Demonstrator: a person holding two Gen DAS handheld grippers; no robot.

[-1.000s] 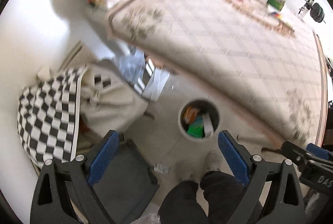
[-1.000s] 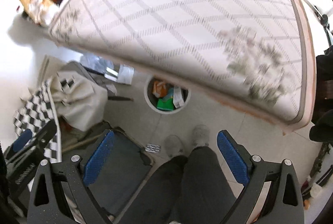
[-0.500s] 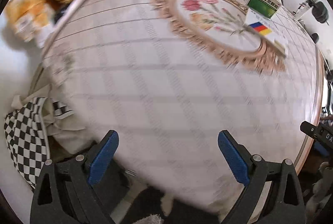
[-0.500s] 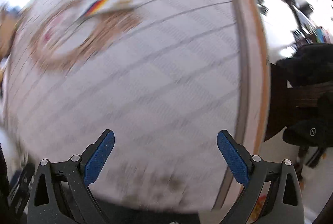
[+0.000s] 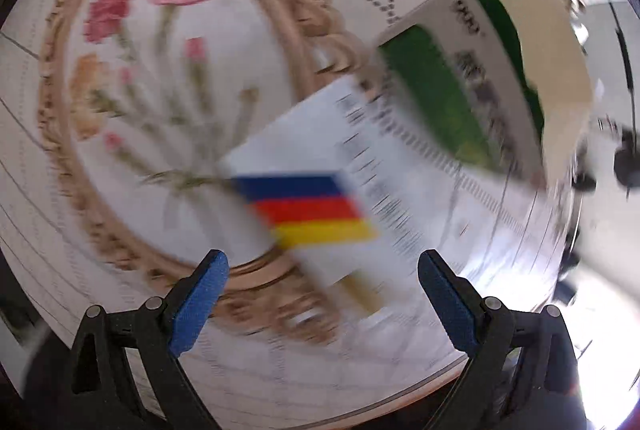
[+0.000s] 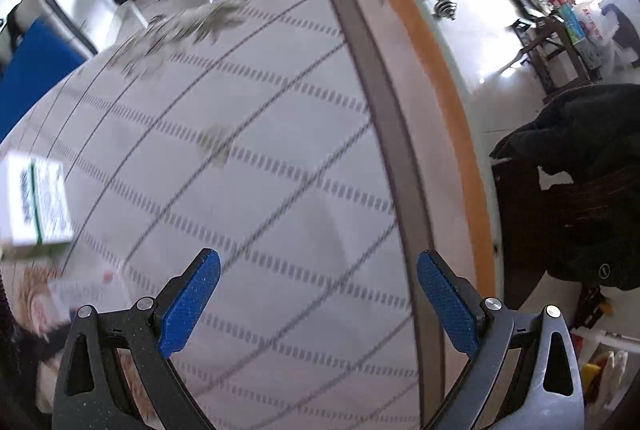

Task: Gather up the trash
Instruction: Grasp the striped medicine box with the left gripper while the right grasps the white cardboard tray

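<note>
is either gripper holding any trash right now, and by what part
Nothing is held. The left gripper is open above the striped paper; the right gripper is open over the tablecloth.

left wrist view: taken from behind the left gripper, aimed forward and down at the tablecloth; close; motion-blurred.
left framing: floral medallion, flag-printed sheet and green-and-white carton are seen near.
right wrist view: taken from behind the right gripper, aimed across the tablecloth toward its banded edge and the room beyond.
shared: the same cloth; the green-and-white carton is seen at the far left edge.
</note>
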